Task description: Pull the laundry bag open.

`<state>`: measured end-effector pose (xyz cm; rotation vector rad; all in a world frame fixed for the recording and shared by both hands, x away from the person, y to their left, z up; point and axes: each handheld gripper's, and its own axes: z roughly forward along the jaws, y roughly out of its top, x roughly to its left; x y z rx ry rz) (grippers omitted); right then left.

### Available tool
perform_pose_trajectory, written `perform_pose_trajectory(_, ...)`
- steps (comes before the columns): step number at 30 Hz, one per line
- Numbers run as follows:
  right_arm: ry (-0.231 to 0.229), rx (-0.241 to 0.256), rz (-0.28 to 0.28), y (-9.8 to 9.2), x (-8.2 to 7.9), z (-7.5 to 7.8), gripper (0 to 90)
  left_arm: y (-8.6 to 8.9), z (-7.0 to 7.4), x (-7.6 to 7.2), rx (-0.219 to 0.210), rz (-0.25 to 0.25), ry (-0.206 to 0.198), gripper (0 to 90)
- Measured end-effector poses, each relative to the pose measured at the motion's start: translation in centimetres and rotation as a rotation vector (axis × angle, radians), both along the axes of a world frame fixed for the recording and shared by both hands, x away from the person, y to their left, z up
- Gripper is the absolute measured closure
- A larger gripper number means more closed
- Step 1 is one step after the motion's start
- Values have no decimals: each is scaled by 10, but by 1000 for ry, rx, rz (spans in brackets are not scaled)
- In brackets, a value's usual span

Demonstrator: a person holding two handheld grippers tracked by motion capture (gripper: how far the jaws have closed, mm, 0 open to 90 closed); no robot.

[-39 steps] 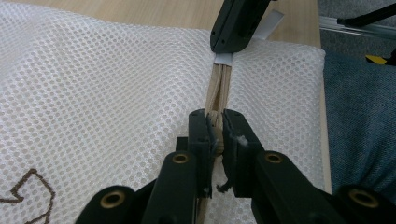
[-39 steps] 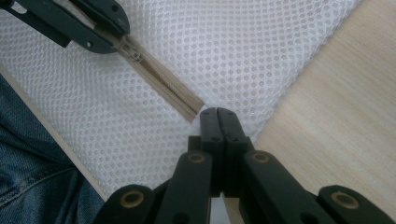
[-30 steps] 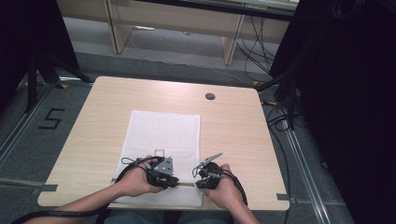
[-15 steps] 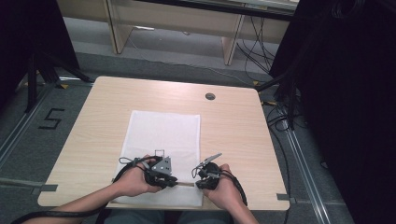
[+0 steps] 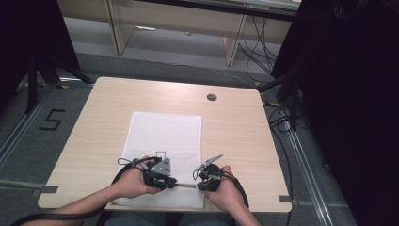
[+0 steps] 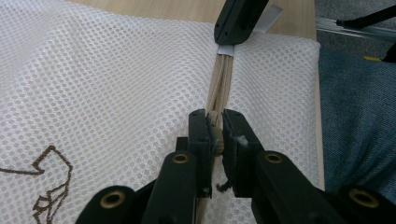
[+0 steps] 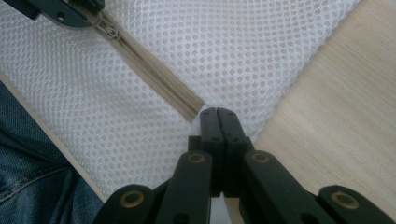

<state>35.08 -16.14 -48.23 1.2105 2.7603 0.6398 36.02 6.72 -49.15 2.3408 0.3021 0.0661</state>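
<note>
Left gripper point(image 6: 215, 135): jaws drawn narrow and clamped on the zipper pull point(image 6: 216, 140) of the white mesh laundry bag point(image 6: 116, 93), near the bag's edge closest to the person.
Right gripper point(image 7: 218, 122): jaws pressed fully together, pinching the mesh at the bag's corner, just beside the closed end of the beige zipper point(image 7: 149, 70).
Step in hand: apparently running the zipper, one tool anchoring the cloth while the other draws the slider.
Doing it well: keep the right gripper's pinch firm so the tape stays taut; pull the slider straight along the tape and low to the cloth, or the mesh may bunch and jam.
Bag location: flat on the wooden table point(image 5: 244, 127), its zipper edge nearest the person, both tools meeting there.
High view: gives the whole layout, bag point(image 5: 164, 136) lengthwise, left gripper point(image 5: 162, 175) and right gripper point(image 5: 207, 176) near each other.
Left gripper view: shows a brown printed mark point(image 6: 49, 186) on the mesh.
Right gripper view: shows the zipper's end stop and the slider farther along.
</note>
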Motion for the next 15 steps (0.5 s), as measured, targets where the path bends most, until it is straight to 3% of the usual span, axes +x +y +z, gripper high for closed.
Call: perform_pose_trajectory(15, 2, -8, -8, 1, -1, 0, 900, 6, 1, -1, -7, 14, 6, 817)
